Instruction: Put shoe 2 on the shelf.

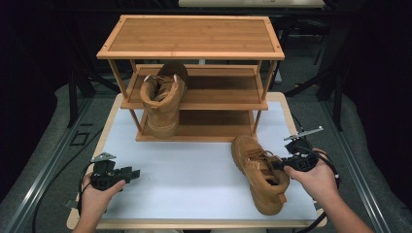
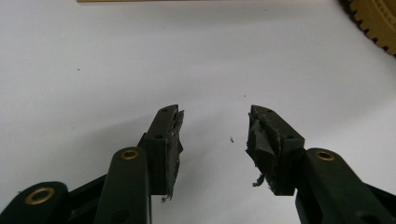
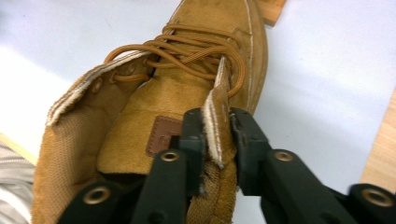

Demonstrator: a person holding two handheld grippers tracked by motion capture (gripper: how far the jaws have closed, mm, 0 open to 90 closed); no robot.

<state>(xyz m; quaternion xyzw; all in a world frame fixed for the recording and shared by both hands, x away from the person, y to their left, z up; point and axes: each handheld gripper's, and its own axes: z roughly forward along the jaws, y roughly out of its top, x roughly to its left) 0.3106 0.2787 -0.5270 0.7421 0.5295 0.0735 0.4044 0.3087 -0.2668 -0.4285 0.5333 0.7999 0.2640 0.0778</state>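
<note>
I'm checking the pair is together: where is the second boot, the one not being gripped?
In the high view, the second boot stands at the left end of the wooden rack, its sole on the bottom shelf.

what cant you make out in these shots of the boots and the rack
- Boot on the table: high view, its inside is dark, and the right gripper covers part of the collar.
- Patch on the tongue: right gripper view, any marking is too small to read.
- Boot on the rack: high view, its toe is hidden behind its own upper.
</note>
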